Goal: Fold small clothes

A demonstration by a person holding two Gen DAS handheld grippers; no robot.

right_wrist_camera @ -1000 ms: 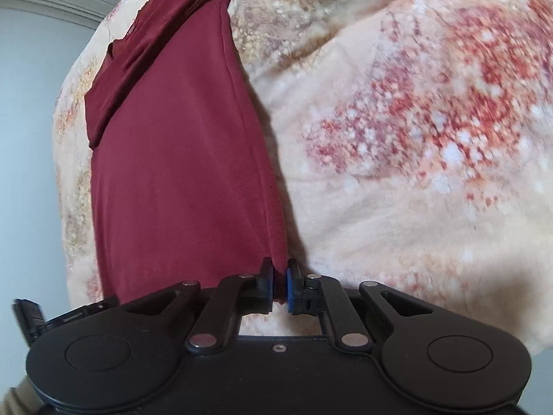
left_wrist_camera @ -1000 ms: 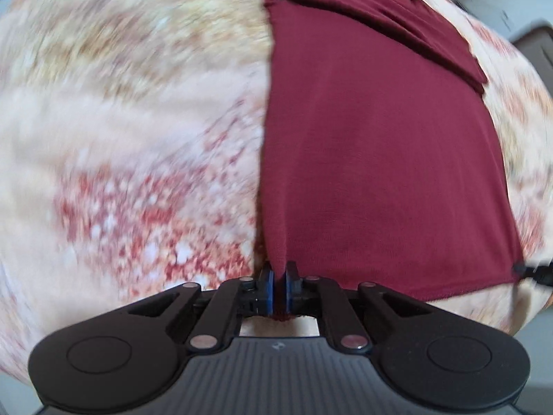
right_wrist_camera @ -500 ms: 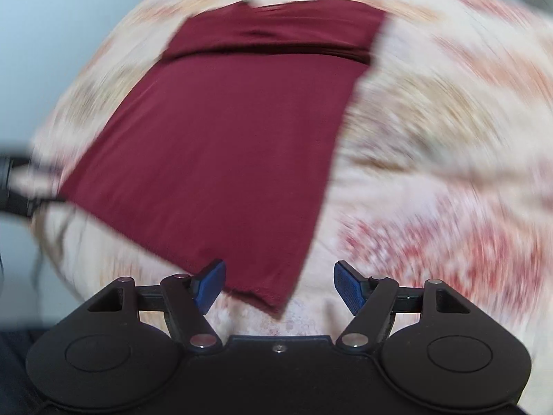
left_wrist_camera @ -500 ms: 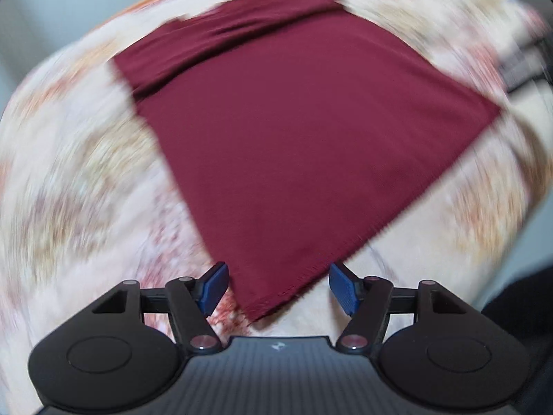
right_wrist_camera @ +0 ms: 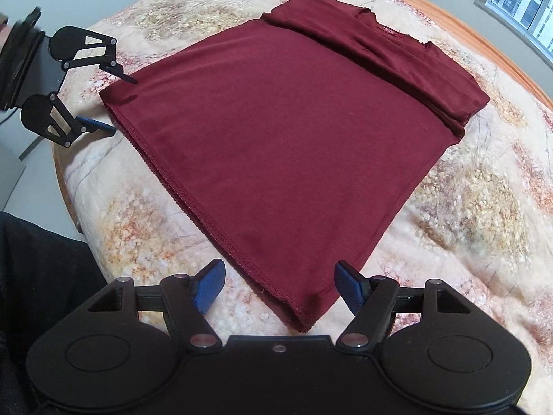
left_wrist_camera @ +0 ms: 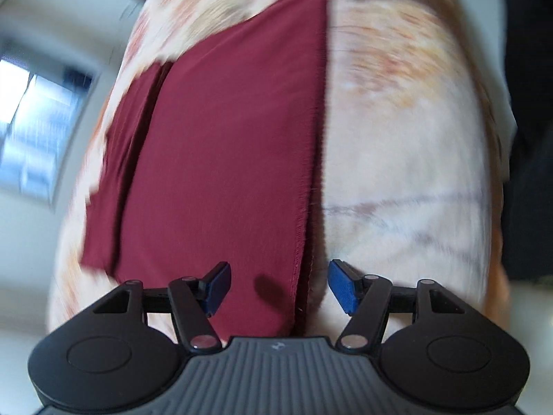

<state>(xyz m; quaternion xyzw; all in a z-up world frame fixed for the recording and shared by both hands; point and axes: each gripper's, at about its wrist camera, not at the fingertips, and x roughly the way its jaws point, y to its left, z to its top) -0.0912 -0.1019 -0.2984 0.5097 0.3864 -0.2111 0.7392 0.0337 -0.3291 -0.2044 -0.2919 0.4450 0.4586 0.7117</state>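
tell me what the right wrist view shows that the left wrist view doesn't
Only the right wrist view shows the whole dark red shirt laid flat, with its neckline and stitched hem, and the left gripper seen from outside, open beside the shirt's far hem corner. Only the left wrist view shows the shirt's layered side edge up close between the left gripper's own fingers. Both show the shirt on the floral blanket, a window, and open fingers with nothing gripped; the right gripper straddles the near hem corner.
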